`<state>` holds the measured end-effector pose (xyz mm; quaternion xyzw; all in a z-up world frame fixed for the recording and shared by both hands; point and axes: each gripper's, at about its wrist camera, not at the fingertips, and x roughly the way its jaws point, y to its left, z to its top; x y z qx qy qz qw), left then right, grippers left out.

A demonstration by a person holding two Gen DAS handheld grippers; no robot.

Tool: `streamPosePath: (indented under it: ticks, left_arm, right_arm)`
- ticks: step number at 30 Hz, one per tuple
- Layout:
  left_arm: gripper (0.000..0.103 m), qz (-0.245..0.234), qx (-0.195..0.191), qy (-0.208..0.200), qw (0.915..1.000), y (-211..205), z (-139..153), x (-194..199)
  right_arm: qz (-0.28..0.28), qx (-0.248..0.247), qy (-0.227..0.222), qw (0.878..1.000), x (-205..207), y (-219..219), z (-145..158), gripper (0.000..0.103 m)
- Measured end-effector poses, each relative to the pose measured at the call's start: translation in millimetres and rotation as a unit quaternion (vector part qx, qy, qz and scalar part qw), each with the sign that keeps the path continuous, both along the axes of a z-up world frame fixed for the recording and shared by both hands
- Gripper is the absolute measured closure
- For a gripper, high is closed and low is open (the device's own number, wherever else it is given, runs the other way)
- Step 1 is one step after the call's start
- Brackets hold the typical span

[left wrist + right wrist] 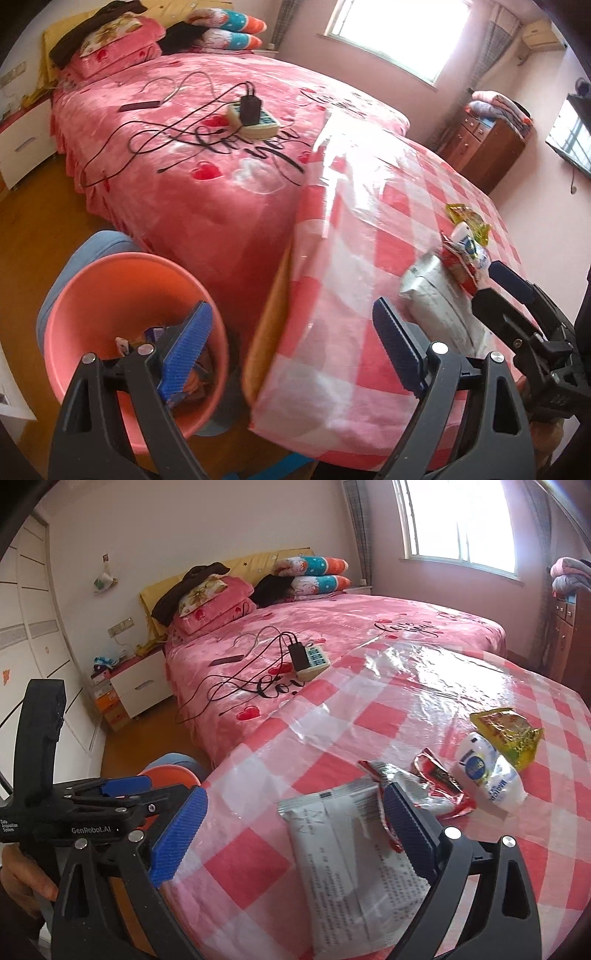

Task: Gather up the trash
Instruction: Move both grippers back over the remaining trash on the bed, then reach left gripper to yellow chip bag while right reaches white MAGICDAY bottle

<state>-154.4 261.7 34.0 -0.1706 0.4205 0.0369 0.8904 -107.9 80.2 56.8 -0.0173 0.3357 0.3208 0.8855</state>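
Hovering over pink bin (110,295), left claw (291,354) released, right claw (295,834) released above silver wrapper (343,867)

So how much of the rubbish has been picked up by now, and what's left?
Some is done: the pink bin already holds wrappers. Nothing is in hand; the left tongs and right tongs are both open and empty. Four pieces remain on the checked table: a grey packet nearest the right tongs, a red wrapper, a white pouch and a yellow packet.
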Motion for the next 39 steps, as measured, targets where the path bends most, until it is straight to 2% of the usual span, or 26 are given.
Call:
streamPosePath:
  ticks: [23,30,39]
  left_arm:
    - [0.014,-0.06,0.029,0.003,0.9978,-71,15,33]
    - [0.014,-0.085,0.037,-0.006,0.9957,-106,31,62]
    - [0.014,-0.125,-0.014,0.011,0.992,-165,43,119]
  right_arm:
    - [-0.058,0.036,0.006,0.998,19,-75,2,0.008]
    - [-0.12,0.042,0.006,0.992,37,-126,2,0.008]
    - [-0.224,0.049,0.009,0.973,57,-215,-3,0.008]
